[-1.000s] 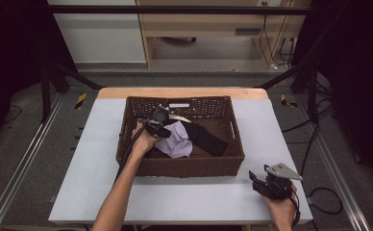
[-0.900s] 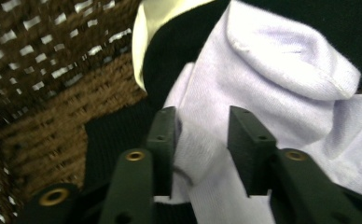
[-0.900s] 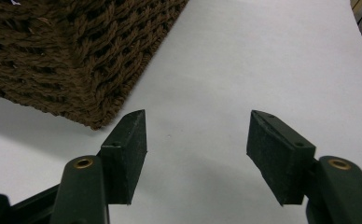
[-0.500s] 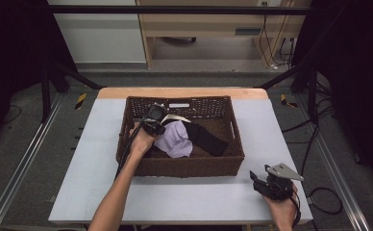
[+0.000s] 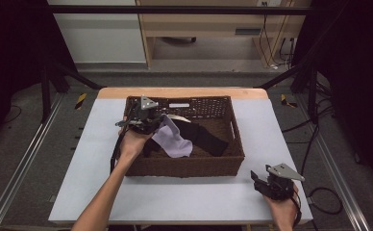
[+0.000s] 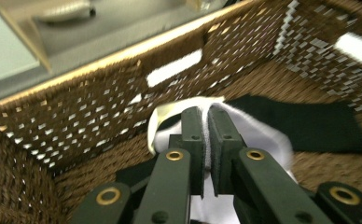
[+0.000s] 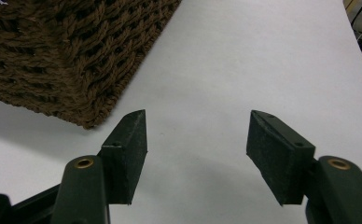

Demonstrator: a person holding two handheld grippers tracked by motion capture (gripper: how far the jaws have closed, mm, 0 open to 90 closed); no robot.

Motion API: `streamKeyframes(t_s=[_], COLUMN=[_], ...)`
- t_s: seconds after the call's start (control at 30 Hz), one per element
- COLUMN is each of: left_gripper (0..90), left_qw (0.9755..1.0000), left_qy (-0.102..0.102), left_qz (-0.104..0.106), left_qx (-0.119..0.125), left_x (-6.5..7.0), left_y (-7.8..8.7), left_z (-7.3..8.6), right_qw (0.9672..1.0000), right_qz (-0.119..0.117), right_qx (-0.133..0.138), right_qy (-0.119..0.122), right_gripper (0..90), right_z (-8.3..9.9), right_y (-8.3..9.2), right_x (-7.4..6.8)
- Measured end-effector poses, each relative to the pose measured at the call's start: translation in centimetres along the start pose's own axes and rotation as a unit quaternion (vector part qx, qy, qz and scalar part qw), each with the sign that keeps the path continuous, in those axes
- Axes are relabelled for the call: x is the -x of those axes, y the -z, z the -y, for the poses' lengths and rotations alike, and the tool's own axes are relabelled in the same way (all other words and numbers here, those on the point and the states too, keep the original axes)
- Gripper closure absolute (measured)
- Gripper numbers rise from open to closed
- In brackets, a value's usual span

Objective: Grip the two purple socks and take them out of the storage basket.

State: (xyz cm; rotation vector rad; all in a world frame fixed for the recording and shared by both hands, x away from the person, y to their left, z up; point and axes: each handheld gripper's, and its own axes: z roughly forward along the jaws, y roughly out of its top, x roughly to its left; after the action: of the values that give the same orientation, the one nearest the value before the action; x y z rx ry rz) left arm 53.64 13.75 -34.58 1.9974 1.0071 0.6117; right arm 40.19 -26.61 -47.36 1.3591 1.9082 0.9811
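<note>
A brown wicker basket point(image 5: 184, 167) stands mid-table. Inside it, my left gripper point(image 5: 155, 121) hangs above the left half, shut on the upper edge of a pale lilac-white cloth point(image 5: 173, 141) that trails down to the basket floor. In the left gripper view the two jaws point(image 6: 206, 135) pinch that pale cloth point(image 6: 263, 135) flat between the pads. A black cloth point(image 5: 205, 137) lies to the right of it on the basket floor, and it shows beyond the jaws as a dark strip point(image 6: 309, 123). My right gripper point(image 5: 260, 179) rests open on the table by the basket's front right corner, nothing between its jaws point(image 7: 198, 154).
The white table point(image 5: 184, 199) has bare room in front of the basket and on both sides. The basket's corner point(image 7: 76, 56) is close to the left of my right gripper. A cable point(image 5: 319, 199) trails off the right table edge. The basket's far wall point(image 6: 76, 116) rises just past the left jaws.
My left gripper has closed on the pale cloth and risen toward the basket's left side, drawing the cloth up with it. The right gripper has stayed put.
</note>
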Motion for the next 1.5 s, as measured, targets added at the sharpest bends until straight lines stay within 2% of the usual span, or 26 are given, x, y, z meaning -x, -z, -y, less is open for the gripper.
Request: streamKeyframes(t_s=[0.07, 0.2, 0.3, 0.53, 0.87, 1.03, 1.17, 1.37, 1.5], left_gripper=[85.1, 85.1, 85.1, 85.0, 85.0, 85.0, 85.0, 84.9, 84.9], left_qw=[0.9998, 0.9984, 0.9973, 0.9923, 0.9866, 0.9823, 0.9799, 0.9762, 0.9751], left_qy=[-0.006, -0.001, -0.002, 0.011, 0.003, 0.008, 0.000, -0.007, -0.013], left_qz=[0.010, 0.030, 0.038, 0.052, 0.070, 0.089, 0.091, 0.102, 0.109], left_qx=[0.017, 0.047, 0.063, 0.112, 0.147, 0.165, 0.178, 0.191, 0.193], left_x=[0.5, 1.2, 1.6, 1.9, 2.3, 2.8, 3.2, 3.9, 4.4], left_y=[1.0, 2.7, 3.8, 6.6, 10.0, 11.9, 13.1, 14.7, 15.3], left_z=[0.1, 0.3, 0.3, 0.1, 0.0, 0.3, 0.6, 1.9, 3.1], right_qw=[1.0000, 1.0000, 1.0000, 1.0000, 1.0000, 1.0000, 1.0000, 1.0000, 1.0000], right_qz=[0.001, 0.003, 0.003, 0.005, 0.005, 0.005, 0.005, 0.006, 0.006], right_qx=[0.000, 0.001, 0.001, 0.001, 0.001, 0.001, 0.001, 0.001, 0.001], right_qy=[0.000, -0.001, 0.001, 0.000, -0.003, -0.003, -0.004, -0.003, -0.003], right_gripper=[38.2, 38.2, 38.2, 38.1, 38.2, 38.1, 38.1, 38.1, 38.2], right_z=[0.0, 0.0, 0.1, 0.1, 0.1, 0.2, 0.2, 0.2, 0.2], right_y=[0.0, 0.0, 0.0, 0.1, 0.1, 0.1, 0.1, 0.1, 0.2], right_x=[0.0, 0.1, 0.1, 0.1, 0.1, 0.2, 0.1, 0.2, 0.1])
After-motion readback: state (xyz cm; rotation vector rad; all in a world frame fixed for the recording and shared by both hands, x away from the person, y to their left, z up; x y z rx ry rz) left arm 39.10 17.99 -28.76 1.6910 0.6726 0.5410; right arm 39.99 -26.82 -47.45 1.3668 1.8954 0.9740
